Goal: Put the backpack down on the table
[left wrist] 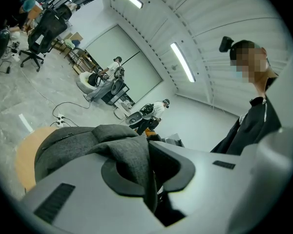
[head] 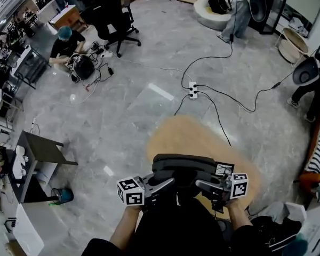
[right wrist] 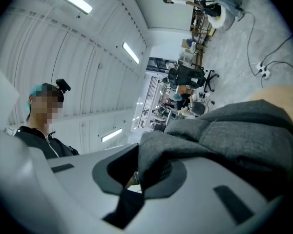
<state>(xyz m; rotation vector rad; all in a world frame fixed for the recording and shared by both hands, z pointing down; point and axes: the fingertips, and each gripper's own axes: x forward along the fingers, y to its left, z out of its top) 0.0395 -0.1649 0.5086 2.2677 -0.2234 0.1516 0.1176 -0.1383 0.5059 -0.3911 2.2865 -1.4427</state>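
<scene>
Head view: the backpack (head: pixel 182 168), dark grey, hangs between my two tools above the near edge of the round, tan desk (head: pixel 202 137). The left tongs (head: pixel 170 183) meet it on its left side and the right tongs (head: pixel 201 184) on its right, each marker cube outboard of the load. The bag's underside is hidden behind its own bulk, so I cannot confirm whether it touches the desk top; it appears to be carried, not resting. The far half of the desk is bare. Beyond it, a power strip (head: pixel 192 90) with trailing cables lies on the floor.

Left gripper view: the left tongs (left wrist: pixel 145 172) are closed on a fold of grey backpack (left wrist: pixel 88 140) fabric, which is nipped between the pads and runs up and away to the left. The desk (left wrist: pixel 25 160) edge shows below and left of the bag, apart from the jaws.

Right gripper view: the right tongs (right wrist: pixel 145 172) are likewise clamped on a fold of the backpack (right wrist: pixel 244 135), with cloth pressed between the pads. A sliver of the desk (right wrist: pixel 282 92) shows past the bag's far side.

Assessment: the lift and carry look complete, and the bag is over the near edge. Outstanding items are to bring it further in over the desk, lower it until it sits, release both grips and draw clear.
</scene>
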